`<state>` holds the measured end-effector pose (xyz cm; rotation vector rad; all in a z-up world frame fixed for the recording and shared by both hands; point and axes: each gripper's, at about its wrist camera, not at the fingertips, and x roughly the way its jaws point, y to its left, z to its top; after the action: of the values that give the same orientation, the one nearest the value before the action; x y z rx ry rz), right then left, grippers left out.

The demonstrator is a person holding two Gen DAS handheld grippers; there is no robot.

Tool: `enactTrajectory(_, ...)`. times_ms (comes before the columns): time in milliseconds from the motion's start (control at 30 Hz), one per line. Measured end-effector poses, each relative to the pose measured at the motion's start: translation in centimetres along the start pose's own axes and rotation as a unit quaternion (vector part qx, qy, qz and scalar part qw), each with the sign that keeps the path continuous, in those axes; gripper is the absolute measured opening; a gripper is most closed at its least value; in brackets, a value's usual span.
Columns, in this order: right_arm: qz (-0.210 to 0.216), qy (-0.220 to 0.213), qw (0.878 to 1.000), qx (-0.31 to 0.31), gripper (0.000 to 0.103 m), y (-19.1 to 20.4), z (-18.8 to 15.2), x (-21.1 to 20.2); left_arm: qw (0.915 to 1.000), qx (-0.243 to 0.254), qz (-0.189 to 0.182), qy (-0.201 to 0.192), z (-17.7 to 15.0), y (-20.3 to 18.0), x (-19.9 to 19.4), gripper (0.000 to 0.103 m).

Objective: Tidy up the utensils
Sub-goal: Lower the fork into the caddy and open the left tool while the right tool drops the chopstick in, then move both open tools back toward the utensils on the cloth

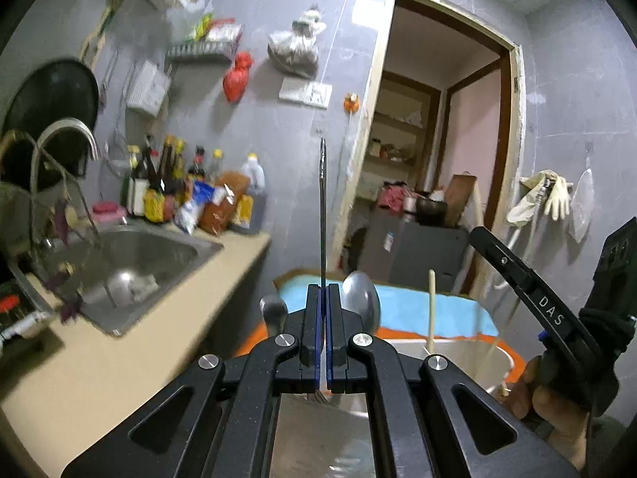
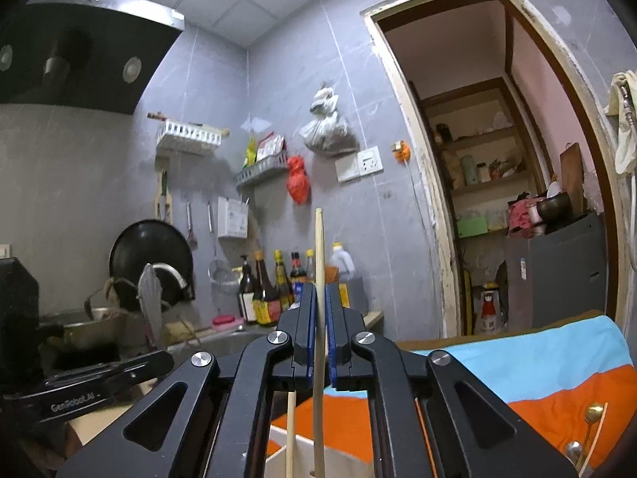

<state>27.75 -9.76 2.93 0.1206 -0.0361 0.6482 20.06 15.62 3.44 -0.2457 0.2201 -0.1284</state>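
My left gripper is shut on a thin metal fork. Its handle stands straight up and its tines show below the pads. Just behind it are a steel spoon bowl and a darker utensil end. A white utensil box sits on a blue and orange cloth, with a wooden chopstick upright in it. My right gripper is shut on another chopstick, whose lower end reaches into the box beside a second stick. One of its fingers shows at the right of the left wrist view.
A steel sink with a curved tap is set in the beige counter on the left, with sauce bottles behind it. A black wok leans on the wall. Two loose utensil ends lie on the cloth. A doorway opens beyond.
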Motion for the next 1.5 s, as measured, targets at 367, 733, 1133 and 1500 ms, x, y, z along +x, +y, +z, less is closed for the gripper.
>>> enactTrajectory(367, 0.016, 0.025, 0.999, 0.023, 0.023, -1.0, 0.8, -2.0, 0.9972, -0.055, -0.044, 0.024, 0.3, 0.3, -0.9, 0.016)
enactTrajectory(733, 0.006, 0.007, 0.999, 0.032, 0.074, -3.2, 4.3, -7.2, 0.9986, -0.017, -0.050, -0.009, 2.2, -4.2, -3.2, 0.068)
enactTrajectory(1133, -0.030, -0.021, 0.999, -0.006, 0.103, -4.7, 10.2, -16.5, 0.9959, 0.038, -0.071, -0.040, 3.4, -11.7, -6.2, 0.090)
enactTrajectory(1500, -0.080, -0.017, 0.996, -0.023, 0.103, -5.4, 13.2, -26.6, 0.9889, 0.068, -0.122, -0.049, 3.2, -18.4, -10.3, 0.096)
